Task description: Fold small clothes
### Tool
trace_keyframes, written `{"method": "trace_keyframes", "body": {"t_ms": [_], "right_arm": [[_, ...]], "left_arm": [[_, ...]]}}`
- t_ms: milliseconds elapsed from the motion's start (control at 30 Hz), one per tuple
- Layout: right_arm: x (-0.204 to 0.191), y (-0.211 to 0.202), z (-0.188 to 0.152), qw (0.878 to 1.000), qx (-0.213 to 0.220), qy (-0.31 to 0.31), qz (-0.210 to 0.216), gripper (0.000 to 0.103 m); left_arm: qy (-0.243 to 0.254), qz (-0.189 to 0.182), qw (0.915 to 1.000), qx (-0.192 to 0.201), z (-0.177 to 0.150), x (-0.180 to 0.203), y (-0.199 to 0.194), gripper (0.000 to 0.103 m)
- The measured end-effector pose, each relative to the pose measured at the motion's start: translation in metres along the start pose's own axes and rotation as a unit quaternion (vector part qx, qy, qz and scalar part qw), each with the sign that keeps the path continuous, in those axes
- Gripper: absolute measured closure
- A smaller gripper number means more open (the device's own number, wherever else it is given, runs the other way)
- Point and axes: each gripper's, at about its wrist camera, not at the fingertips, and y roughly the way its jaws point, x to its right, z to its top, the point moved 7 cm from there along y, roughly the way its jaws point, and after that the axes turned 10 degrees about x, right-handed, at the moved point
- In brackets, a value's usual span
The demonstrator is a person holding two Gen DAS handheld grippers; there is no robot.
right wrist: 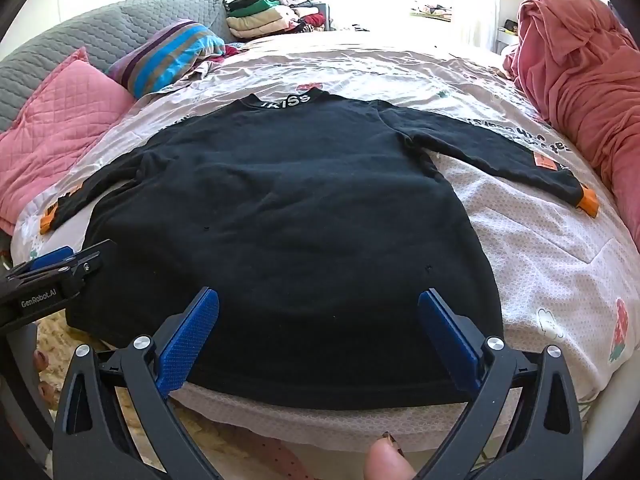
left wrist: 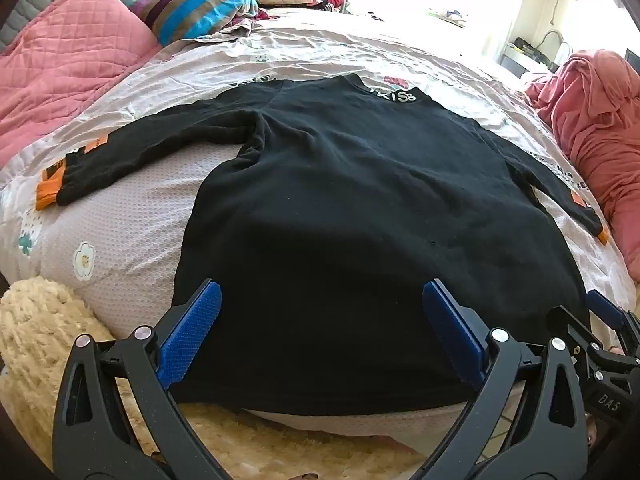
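Observation:
A black long-sleeved sweater (left wrist: 352, 184) lies flat on the bed, collar away from me, both sleeves spread out, with orange cuffs. It also shows in the right wrist view (right wrist: 280, 208). My left gripper (left wrist: 322, 304) is open and empty, hovering over the sweater's hem on the left side. My right gripper (right wrist: 318, 310) is open and empty over the hem on the right side. The right gripper's body shows at the lower right of the left wrist view (left wrist: 600, 344); the left gripper's body shows at the left of the right wrist view (right wrist: 52, 276).
The bed (right wrist: 540, 264) has a pale printed sheet. Pink quilted pillows (left wrist: 68, 68) and a striped pillow (left wrist: 200, 4) lie at the far left. A pile of folded clothes (right wrist: 264, 14) sits at the back. A pink blanket heap (right wrist: 580, 80) is on the right. A fluffy cream rug (left wrist: 44, 328) lies below.

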Motion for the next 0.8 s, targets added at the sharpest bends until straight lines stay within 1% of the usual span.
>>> {"method": "trace_keyframes", "body": {"t_ms": [800], "right_arm": [[-0.0047,0.0048,-0.0015,1.0,-0.007,-0.007,0.002,0.004]], "left_arm": [[0.003,0.002,1.0,0.003,0.0064,-0.0039,-0.0009,0.008]]}}
